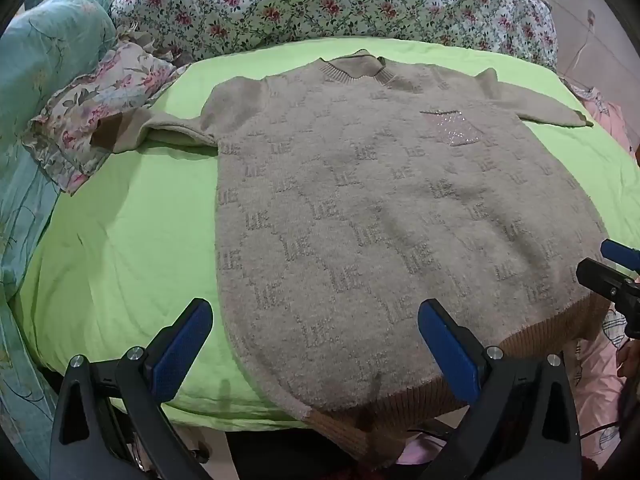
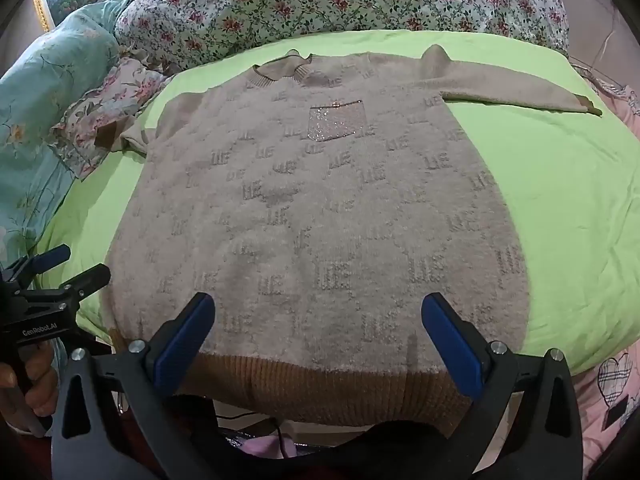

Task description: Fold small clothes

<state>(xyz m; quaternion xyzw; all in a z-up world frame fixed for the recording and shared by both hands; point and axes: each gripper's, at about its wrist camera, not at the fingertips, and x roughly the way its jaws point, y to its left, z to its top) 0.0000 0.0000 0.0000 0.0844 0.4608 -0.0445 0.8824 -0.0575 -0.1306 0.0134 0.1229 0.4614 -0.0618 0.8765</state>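
A beige fuzzy sweater (image 1: 380, 208) with a letter pattern and a sparkly chest pocket (image 1: 454, 126) lies flat, front up, on a green sheet (image 1: 120, 248). Its brown ribbed hem (image 2: 320, 388) hangs over the near edge. Both sleeves are spread outward. My left gripper (image 1: 316, 344) is open and empty above the hem's left part. My right gripper (image 2: 318, 340) is open and empty above the hem's middle. The sweater fills the right wrist view (image 2: 320, 220). Each gripper shows at the edge of the other's view.
A floral quilt (image 1: 320, 4) is piled behind the sheet. A teal blanket (image 1: 44, 64) and a floral pillow (image 1: 100, 104) lie at the left, with the left sleeve cuff on the pillow. Pink bedding (image 2: 608, 392) lies at the right.
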